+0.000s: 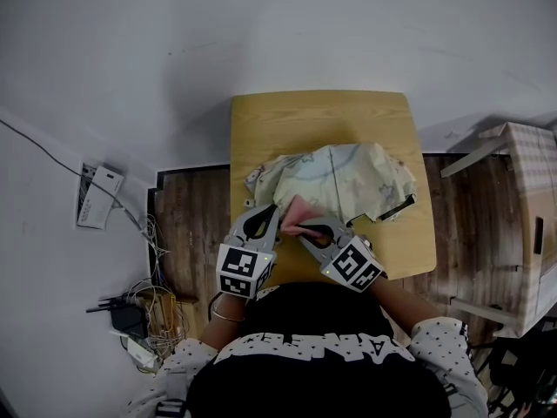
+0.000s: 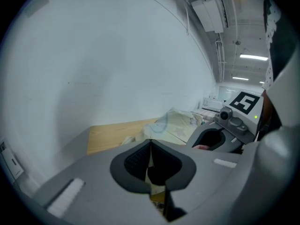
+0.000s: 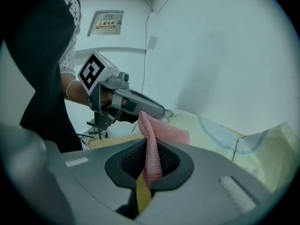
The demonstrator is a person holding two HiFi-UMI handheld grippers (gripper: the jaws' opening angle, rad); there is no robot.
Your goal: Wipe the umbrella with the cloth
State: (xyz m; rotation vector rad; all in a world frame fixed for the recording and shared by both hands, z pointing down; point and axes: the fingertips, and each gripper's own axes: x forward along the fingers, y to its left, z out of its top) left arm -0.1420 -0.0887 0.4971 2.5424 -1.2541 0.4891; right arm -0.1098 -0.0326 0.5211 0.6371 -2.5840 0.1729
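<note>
A pale, star-printed umbrella (image 1: 335,181) lies crumpled on the wooden table (image 1: 287,120). My left gripper (image 1: 272,209) rests at the umbrella's near left edge. Its jaws are shut, and a thin strip of the pale fabric (image 2: 149,165) shows between the pads. In the left gripper view the umbrella (image 2: 176,123) spreads out ahead. My right gripper (image 1: 300,229) sits just right of the left one, shut on a pink cloth (image 1: 300,209). In the right gripper view the cloth (image 3: 164,132) sticks up from the jaws (image 3: 149,142) and folds over onto the umbrella (image 3: 220,135), close to the left gripper (image 3: 159,111).
A cardboard box (image 1: 526,225) stands on the floor to the right of the table. Left of it, cables and a power strip (image 1: 139,320) lie on the floor, with a white device (image 1: 97,197) by the wall. The table's far half is bare wood.
</note>
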